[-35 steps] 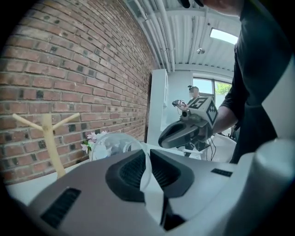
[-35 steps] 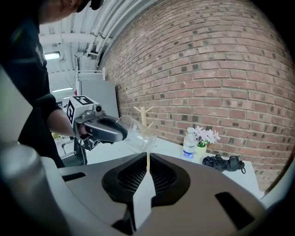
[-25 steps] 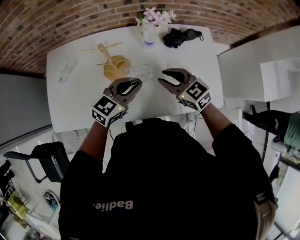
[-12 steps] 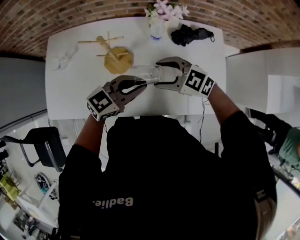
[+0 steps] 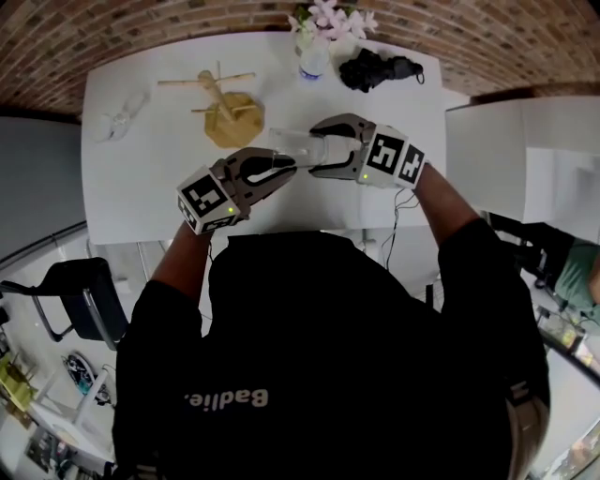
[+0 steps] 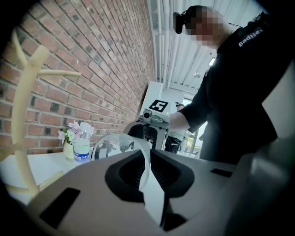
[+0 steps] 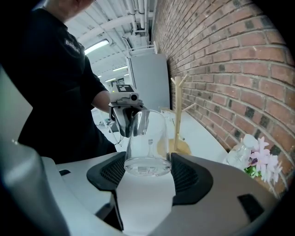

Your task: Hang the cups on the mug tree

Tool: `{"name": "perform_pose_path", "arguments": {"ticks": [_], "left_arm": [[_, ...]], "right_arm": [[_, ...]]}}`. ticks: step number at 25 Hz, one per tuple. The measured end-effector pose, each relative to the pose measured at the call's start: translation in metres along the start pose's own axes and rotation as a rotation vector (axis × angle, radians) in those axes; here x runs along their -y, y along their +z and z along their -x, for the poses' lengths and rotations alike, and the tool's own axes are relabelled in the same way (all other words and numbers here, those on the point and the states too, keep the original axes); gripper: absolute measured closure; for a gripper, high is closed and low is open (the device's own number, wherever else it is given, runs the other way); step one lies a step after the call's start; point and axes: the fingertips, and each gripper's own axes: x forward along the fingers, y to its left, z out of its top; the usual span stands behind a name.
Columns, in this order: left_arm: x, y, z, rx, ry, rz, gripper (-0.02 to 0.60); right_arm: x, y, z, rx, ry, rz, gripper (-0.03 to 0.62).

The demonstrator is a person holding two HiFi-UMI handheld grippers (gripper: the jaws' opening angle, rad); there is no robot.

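Observation:
A clear glass cup [image 5: 292, 145] hangs in the air over the white table [image 5: 141, 187], between my two grippers. My left gripper [image 5: 284, 169] is shut on the cup's thin wall at the rim [image 6: 138, 152], which runs down between its pads. My right gripper [image 5: 317, 150] has just been opening and stands wide open. The cup's base [image 7: 147, 166] sits between its pads, filling nearly the whole gap. The wooden mug tree [image 5: 225, 103] stands behind and to the left with bare pegs. A second clear cup [image 5: 122, 117] lies at the table's left end.
A vase of flowers [image 5: 319, 23] and a small bottle [image 6: 81, 147] stand at the table's far edge by the brick wall. A black bundle [image 5: 375, 70] lies to their right. A dark chair [image 5: 75, 300] stands by the near left corner.
My right gripper has swung left to the cup and opened its jaws around the base. The left gripper stays shut on the cup and has hardly moved.

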Motion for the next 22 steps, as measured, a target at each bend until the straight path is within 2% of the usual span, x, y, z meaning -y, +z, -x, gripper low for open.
{"name": "perform_pose_path", "arguments": {"ticks": [5,11,19,22], "left_arm": [[-0.022,-0.011,0.000,0.052,0.051,0.105,0.535],[-0.053,-0.017,0.004,0.172,0.137,0.249,0.498],[-0.084,-0.026,0.010,0.295,0.218,0.352,0.462],[-0.095,-0.030,0.016,0.348,0.244,0.415,0.453]], "right_arm": [[0.018,-0.007,-0.004,-0.089,-0.065,-0.019,0.279],[0.039,-0.009,-0.009,-0.170,-0.124,-0.068,0.279],[0.060,-0.012,-0.020,-0.251,-0.142,-0.125,0.279],[0.069,-0.011,-0.027,-0.281,-0.140,-0.127,0.279]]}}
